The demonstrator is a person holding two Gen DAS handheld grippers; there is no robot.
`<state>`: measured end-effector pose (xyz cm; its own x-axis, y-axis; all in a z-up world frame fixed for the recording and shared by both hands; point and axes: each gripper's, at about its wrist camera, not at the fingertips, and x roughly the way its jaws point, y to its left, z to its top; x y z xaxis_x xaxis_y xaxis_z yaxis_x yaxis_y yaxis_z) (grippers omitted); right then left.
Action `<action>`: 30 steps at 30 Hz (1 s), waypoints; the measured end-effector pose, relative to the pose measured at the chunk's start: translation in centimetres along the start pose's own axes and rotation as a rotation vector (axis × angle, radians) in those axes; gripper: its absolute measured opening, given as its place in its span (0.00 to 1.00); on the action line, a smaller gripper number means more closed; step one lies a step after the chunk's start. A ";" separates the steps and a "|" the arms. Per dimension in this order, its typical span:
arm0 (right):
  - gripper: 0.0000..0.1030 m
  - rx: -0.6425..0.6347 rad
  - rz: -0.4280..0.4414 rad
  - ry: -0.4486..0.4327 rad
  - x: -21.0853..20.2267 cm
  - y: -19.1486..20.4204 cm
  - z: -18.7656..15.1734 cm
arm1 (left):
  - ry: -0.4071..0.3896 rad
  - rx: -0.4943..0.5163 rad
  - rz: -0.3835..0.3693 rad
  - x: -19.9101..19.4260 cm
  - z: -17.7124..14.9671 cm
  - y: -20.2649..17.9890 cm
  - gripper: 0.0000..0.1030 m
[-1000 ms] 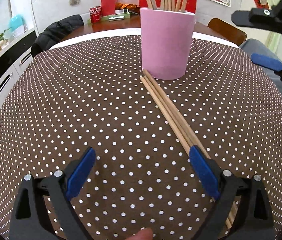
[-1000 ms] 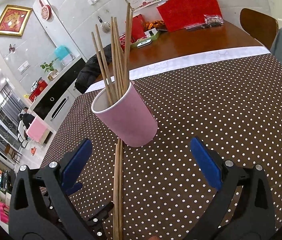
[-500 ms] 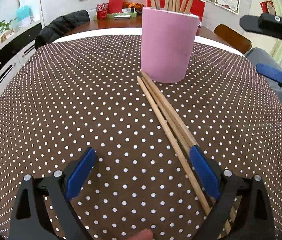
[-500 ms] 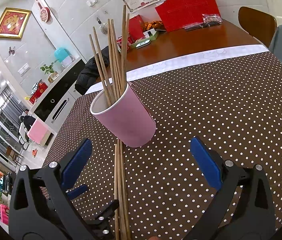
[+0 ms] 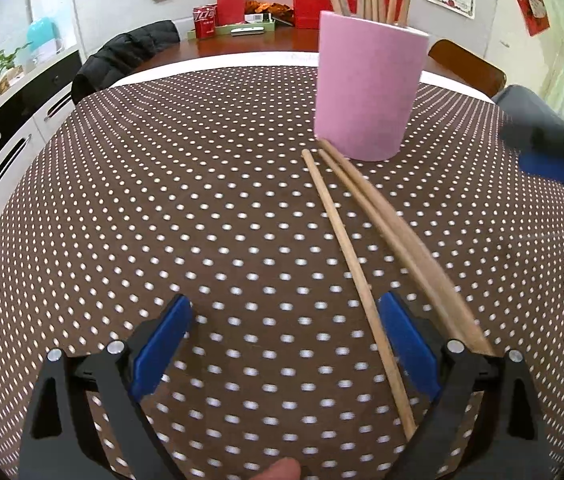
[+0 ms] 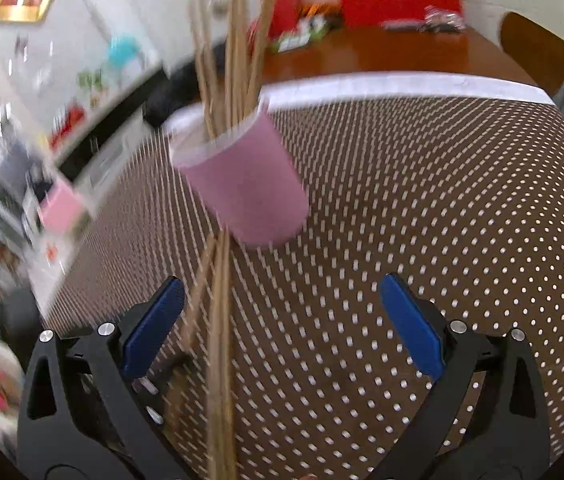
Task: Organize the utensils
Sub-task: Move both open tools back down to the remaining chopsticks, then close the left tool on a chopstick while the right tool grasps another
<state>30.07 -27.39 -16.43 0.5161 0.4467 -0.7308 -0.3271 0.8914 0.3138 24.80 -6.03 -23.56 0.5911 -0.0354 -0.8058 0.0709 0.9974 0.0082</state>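
- My left gripper fingers stand wide, empty, low over the table
- Loose chopsticks lie by the pink cup, tips touching its base, awaiting pickup
- My right gripper is likewise wide, empty; its view is blurred

The counter wears a dark brown cloth scattered with small white dots, edged at the far side by a plain white band. The cup is a flat pastel pink, and the chopsticks are pale tan wood (both those lying loose and those standing in the cup). Each hand-held gripper has black arms, bright blue pads and silver rivets.
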 end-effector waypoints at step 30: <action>0.28 -0.329 -0.183 0.133 5.3 6.3 -2.9 | 0.015 0.125 -0.048 0.9 1.1 2.2 0.91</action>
<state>28.42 -19.62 -20.11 0.4894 0.2497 -0.8356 -0.4869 0.8731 -0.0242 26.33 -3.88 -23.62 0.5729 -0.0812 -0.8156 0.1987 0.9792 0.0421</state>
